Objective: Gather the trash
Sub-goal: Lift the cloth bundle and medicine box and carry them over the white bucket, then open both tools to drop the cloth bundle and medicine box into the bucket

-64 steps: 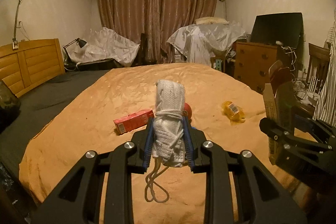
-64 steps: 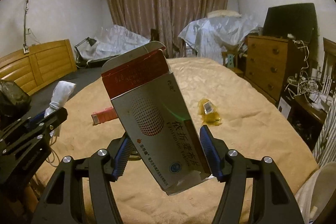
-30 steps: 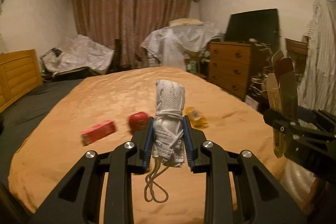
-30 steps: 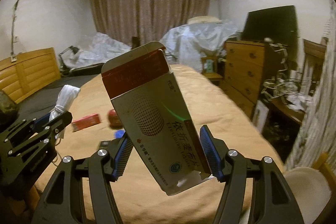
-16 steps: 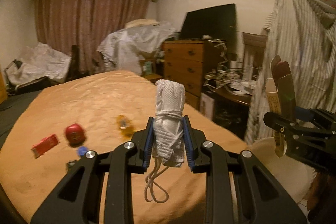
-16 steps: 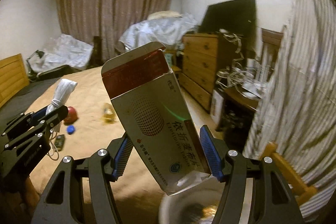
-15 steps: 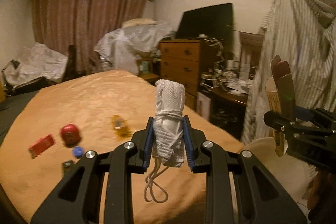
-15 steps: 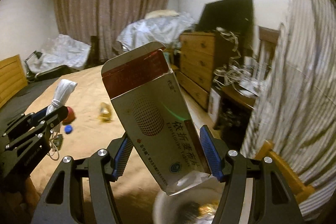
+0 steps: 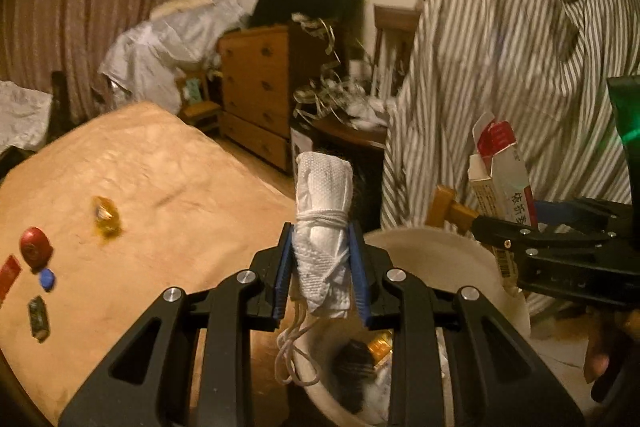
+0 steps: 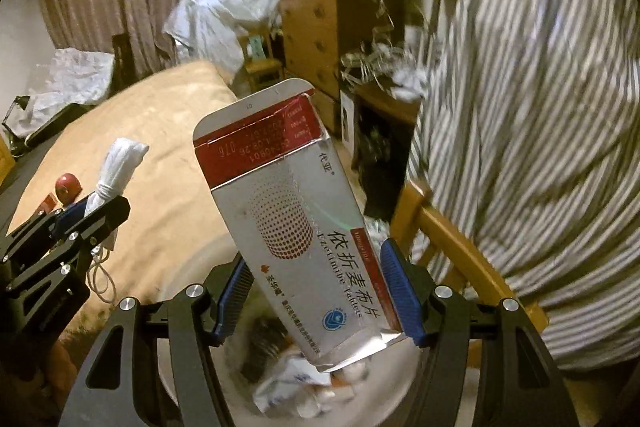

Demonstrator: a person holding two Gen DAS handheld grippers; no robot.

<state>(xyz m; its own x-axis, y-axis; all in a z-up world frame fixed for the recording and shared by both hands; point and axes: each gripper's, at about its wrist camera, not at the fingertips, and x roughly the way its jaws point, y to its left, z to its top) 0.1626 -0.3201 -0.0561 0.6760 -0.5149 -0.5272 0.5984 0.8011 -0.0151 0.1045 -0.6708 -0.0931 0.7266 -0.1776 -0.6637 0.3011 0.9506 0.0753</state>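
My left gripper (image 9: 322,265) is shut on a rolled white mask (image 9: 323,223) tied with its string, held over the near rim of a white trash bin (image 9: 432,259). My right gripper (image 10: 320,295) is shut on an opened silver and red medicine box (image 10: 296,211), held tilted above the bin (image 10: 188,267), which holds paper scraps and other trash. The box also shows at the right of the left wrist view (image 9: 500,171), and the mask at the left of the right wrist view (image 10: 116,167).
The orange bed (image 9: 140,187) still carries a yellow wrapper (image 9: 105,217), a red round lid (image 9: 36,250), a blue cap (image 9: 47,279) and a small dark wrapper (image 9: 38,317). A striped cloth (image 9: 500,47) hangs over a wooden chair (image 10: 448,231) behind the bin. A wooden dresser (image 9: 256,95) stands beyond.
Both grippers have swung right from the bed to above the white bin, still holding the mask and the box. The bin has come into view beneath them.
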